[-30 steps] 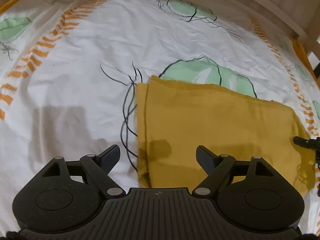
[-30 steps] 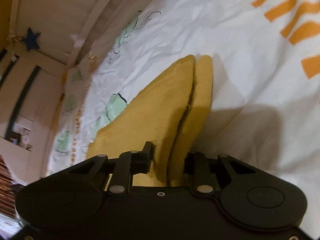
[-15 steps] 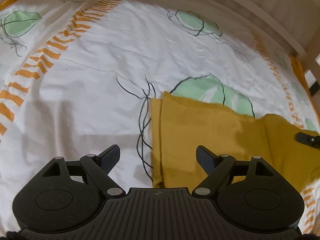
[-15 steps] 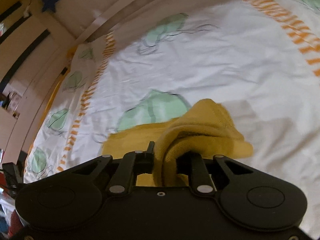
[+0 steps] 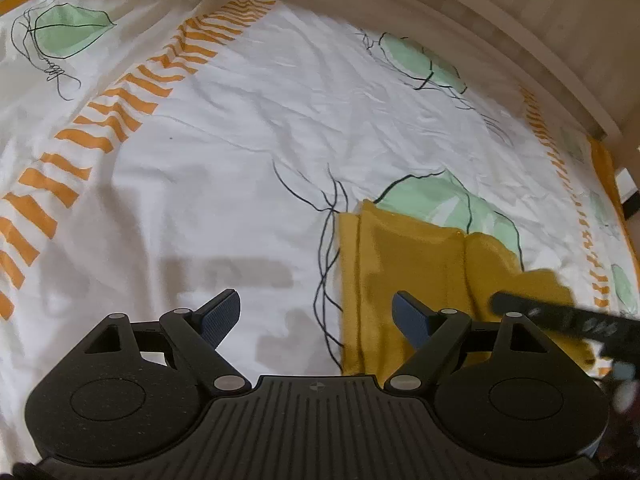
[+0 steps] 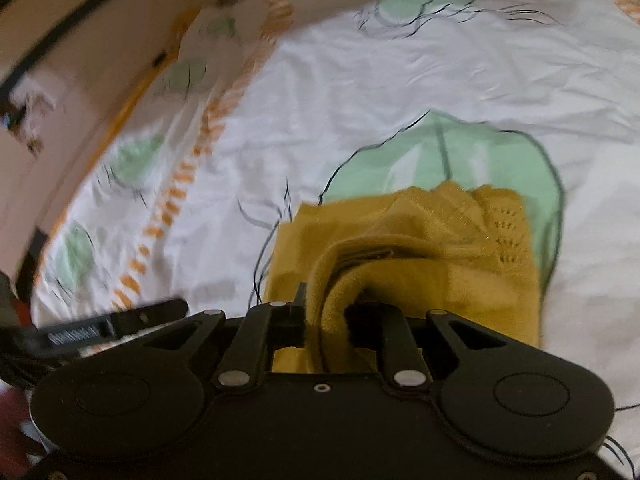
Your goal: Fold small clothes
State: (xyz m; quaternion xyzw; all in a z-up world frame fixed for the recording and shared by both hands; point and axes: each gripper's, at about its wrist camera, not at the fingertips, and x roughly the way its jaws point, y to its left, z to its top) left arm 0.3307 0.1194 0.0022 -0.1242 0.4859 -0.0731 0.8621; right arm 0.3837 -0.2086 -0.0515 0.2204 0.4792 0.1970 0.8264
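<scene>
The mustard-yellow garment (image 5: 404, 276) lies on the bed sheet (image 5: 240, 152), a white sheet printed with green leaves and orange dashes, over the lower part of one large green leaf (image 6: 440, 152) and well in from the sheet's edges. Beyond the sheet's far edge runs a pale wooden bed frame (image 5: 500, 20).

One end of the garment is lifted and curled back over the flat remainder, so the step in hand looks like the fold-over: one half being carried across the other. The flat part already shows a lengthwise crease near its left edge.

The right claw (image 6: 340, 316) is pinched narrow on the raised, bunched hem of the garment, cloth filling the gap between its fingers. The left claw (image 5: 316, 312) hangs wide with nothing in it, one finger over bare sheet, the other over the flat cloth.

Next, by my reading, the right claw should bring the hem down on the far edge of the flat part, align the two edges, then let go; the left claw could pin the flat layer so it does not drag.
</scene>
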